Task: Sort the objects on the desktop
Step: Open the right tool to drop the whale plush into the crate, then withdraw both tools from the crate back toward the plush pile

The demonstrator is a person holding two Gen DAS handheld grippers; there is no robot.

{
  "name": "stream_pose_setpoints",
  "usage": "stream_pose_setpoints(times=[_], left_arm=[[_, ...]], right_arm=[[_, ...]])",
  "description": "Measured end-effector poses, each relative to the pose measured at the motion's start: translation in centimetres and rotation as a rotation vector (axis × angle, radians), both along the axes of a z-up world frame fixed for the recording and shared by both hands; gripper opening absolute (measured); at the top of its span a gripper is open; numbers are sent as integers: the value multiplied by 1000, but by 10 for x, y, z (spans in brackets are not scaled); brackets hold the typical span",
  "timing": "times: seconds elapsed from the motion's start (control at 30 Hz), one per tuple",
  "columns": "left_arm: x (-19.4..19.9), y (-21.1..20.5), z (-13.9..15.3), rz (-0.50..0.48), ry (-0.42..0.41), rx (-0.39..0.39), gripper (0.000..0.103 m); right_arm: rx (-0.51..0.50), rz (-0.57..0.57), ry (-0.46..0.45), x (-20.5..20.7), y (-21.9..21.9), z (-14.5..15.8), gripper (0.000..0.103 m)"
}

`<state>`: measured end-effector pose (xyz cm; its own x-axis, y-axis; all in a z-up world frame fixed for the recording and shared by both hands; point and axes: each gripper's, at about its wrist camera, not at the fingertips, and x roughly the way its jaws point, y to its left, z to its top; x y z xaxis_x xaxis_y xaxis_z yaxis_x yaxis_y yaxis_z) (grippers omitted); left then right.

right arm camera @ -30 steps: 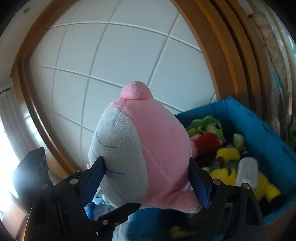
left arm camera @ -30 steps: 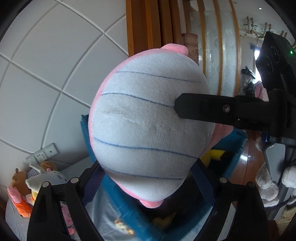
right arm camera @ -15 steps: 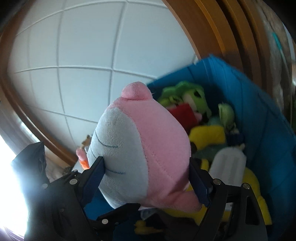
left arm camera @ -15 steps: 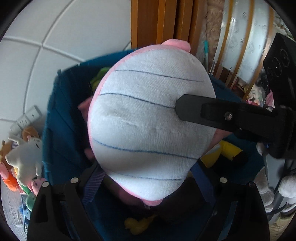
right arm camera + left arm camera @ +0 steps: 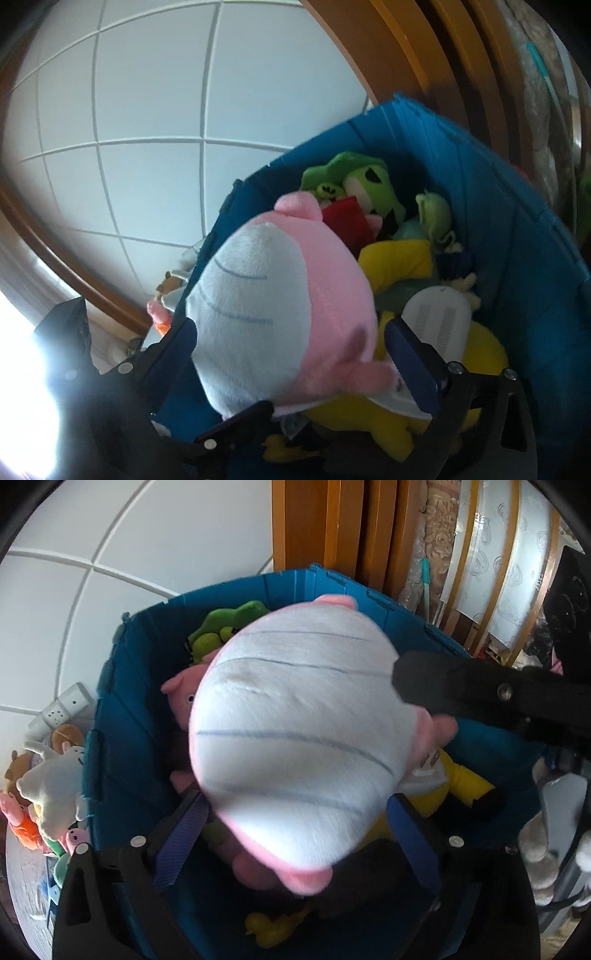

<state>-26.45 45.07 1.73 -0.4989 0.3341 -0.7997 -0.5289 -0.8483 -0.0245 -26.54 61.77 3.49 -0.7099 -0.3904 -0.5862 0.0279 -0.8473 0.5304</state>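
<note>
A round pink plush with a pale blue striped belly (image 5: 299,734) hangs over the open blue bin (image 5: 129,701). It also shows in the right wrist view (image 5: 280,317). My left gripper (image 5: 299,834) has its fingers spread wide at the plush's sides, with gaps showing. My right gripper (image 5: 291,354) also stands wide, its blue pads (image 5: 410,362) beside the plush. The plush is blurred in the left wrist view. The other gripper's black finger (image 5: 480,694) lies against the plush's right side.
The blue bin (image 5: 517,206) holds a green frog plush (image 5: 365,184), yellow plush (image 5: 399,262), a pink pig (image 5: 181,694) and a small yellow duck (image 5: 273,926). More plush toys (image 5: 48,794) lie left of the bin by a white tiled wall and wooden frame.
Both grippers tilted down over the bin with the plush. Their jaws have widened, and the plush has dropped a little between them toward the toys below.
</note>
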Motion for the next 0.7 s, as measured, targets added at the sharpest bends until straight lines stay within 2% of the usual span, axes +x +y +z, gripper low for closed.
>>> stream_pose_setpoints(times=[0.1, 0.3, 0.5, 0.7], left_arm=[[-2, -10, 4, 13, 18, 17, 99], [26, -35, 6, 83, 84, 16, 99], [48, -63, 8, 146, 125, 51, 99], [64, -81, 12, 162, 137, 69, 99]], right_arm=[[65, -25, 14, 10, -4, 6, 103], [150, -78, 61, 42, -20, 6, 103], [299, -118, 87, 71, -46, 9, 103], [357, -114, 90, 85, -66, 7, 103]])
